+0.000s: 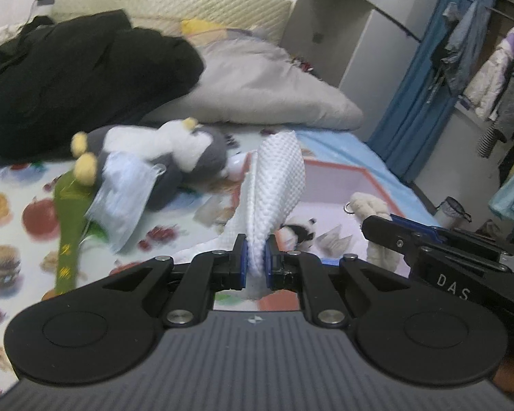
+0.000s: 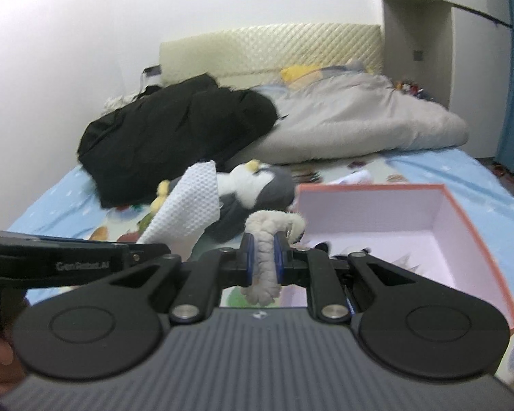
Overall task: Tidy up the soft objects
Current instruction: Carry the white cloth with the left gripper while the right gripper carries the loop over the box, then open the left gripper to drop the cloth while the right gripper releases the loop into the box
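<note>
My left gripper (image 1: 256,257) is shut on a white dimpled cloth (image 1: 277,185) and holds it up over the bed; the cloth also shows in the right wrist view (image 2: 188,209). My right gripper (image 2: 264,255) is shut on a cream plush toy (image 2: 267,233), held just left of the pink box (image 2: 462,226). The same toy hangs from the right gripper in the left wrist view (image 1: 370,205), over the box (image 1: 329,178). A small panda plush (image 1: 300,231) lies inside the box. A grey and white plush (image 1: 174,157) lies on the bed beyond.
A black garment (image 1: 78,82) and a grey duvet (image 1: 257,85) are piled near the headboard. A face mask (image 1: 120,198) and a green cloth strip (image 1: 68,226) lie on the fruit-print sheet. Clothes hang on a rack (image 1: 490,68) at the right.
</note>
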`<state>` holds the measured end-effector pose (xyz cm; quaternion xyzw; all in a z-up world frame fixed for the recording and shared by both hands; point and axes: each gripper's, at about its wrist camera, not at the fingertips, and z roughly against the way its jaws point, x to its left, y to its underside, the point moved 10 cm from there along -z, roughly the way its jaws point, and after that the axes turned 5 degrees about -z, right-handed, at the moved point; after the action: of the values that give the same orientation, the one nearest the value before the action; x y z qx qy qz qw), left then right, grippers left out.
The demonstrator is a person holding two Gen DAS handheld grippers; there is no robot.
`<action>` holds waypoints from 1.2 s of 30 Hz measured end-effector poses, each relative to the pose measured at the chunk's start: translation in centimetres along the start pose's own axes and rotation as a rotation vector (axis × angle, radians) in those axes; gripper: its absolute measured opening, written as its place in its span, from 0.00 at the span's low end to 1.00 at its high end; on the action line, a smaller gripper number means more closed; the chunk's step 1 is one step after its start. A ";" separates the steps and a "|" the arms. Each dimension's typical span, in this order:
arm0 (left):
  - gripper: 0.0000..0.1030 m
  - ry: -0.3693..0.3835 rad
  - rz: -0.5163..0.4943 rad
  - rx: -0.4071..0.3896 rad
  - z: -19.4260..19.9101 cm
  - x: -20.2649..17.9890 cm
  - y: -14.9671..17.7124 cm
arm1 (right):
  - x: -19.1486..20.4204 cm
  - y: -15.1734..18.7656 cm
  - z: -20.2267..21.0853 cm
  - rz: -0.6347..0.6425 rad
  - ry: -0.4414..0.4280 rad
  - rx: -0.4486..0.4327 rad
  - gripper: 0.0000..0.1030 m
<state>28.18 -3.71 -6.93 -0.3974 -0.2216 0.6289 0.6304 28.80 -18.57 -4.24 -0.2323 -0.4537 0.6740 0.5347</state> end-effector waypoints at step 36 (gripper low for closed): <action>0.12 0.062 -0.051 0.348 -22.4 -10.5 3.9 | -22.0 6.5 -10.2 -0.223 0.194 0.283 0.16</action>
<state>42.03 -19.32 -20.75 -0.2957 -0.0999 0.6292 0.7118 40.68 -35.44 -18.55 -0.1670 -0.3237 0.6422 0.6744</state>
